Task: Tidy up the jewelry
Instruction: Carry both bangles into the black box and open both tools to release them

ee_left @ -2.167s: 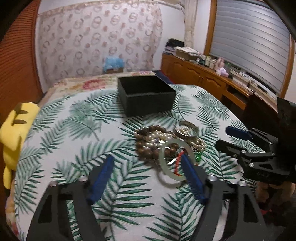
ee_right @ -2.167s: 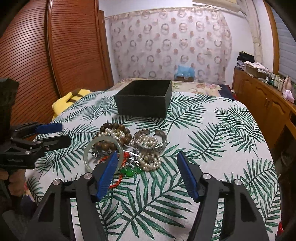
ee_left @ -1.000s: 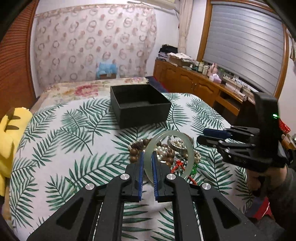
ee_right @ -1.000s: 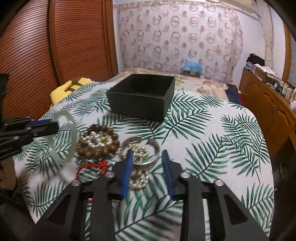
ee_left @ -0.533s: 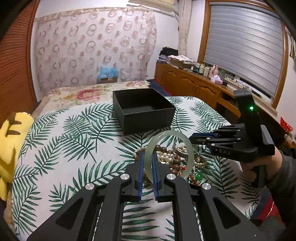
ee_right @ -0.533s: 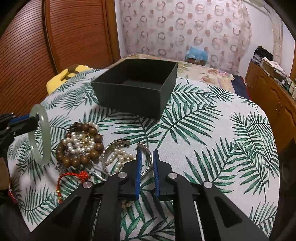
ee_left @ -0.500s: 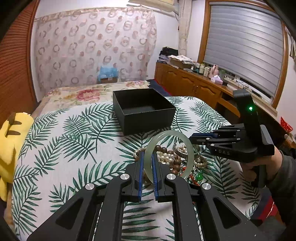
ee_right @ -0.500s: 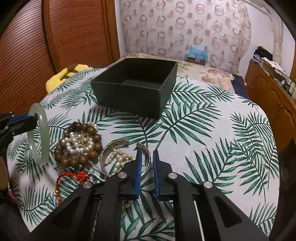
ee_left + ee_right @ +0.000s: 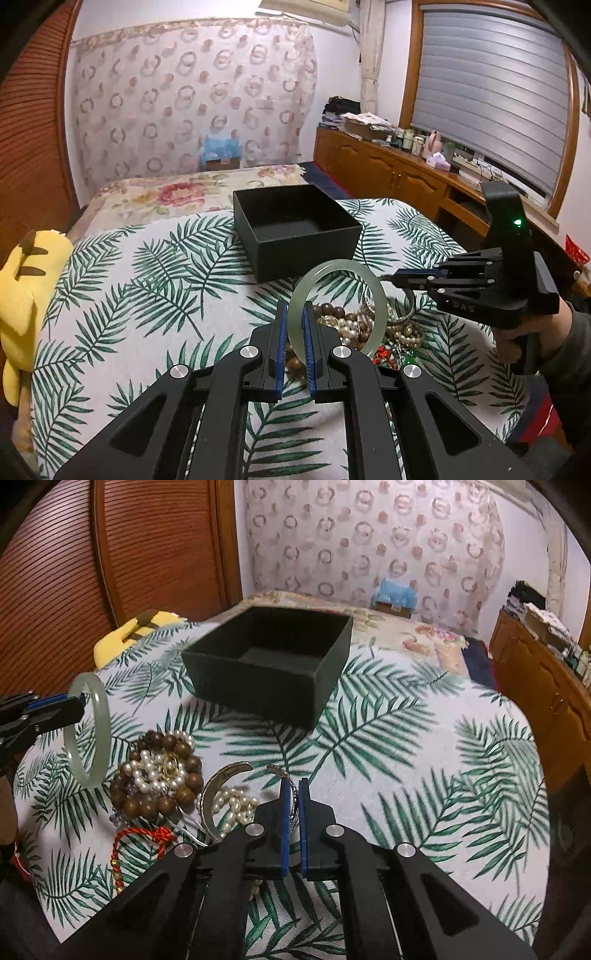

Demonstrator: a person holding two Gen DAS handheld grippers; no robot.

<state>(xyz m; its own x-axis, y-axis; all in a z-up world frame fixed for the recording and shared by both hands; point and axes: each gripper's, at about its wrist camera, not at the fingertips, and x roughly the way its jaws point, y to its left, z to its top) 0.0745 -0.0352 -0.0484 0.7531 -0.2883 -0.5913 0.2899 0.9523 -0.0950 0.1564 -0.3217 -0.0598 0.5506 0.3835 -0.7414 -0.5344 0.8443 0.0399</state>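
Gripping jade bangle (image 9: 373, 291), left claw (image 9: 294, 325); right claw (image 9: 291, 799) clamps silver cuff (image 9: 221, 775) (beads (image 9: 155, 771) beside).

Right claw (image 9: 400, 276) body: embossed "DAS" (faint, first letter unsure).

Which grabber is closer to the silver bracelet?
The right gripper. It is shut on the silver bracelet's rim. The left gripper is off to the side, holding up the green bangle.

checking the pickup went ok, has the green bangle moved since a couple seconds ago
Yes. The green bangle was lying flat on the jewelry pile; now it is lifted clear, upright in the left gripper, nearer the black box.
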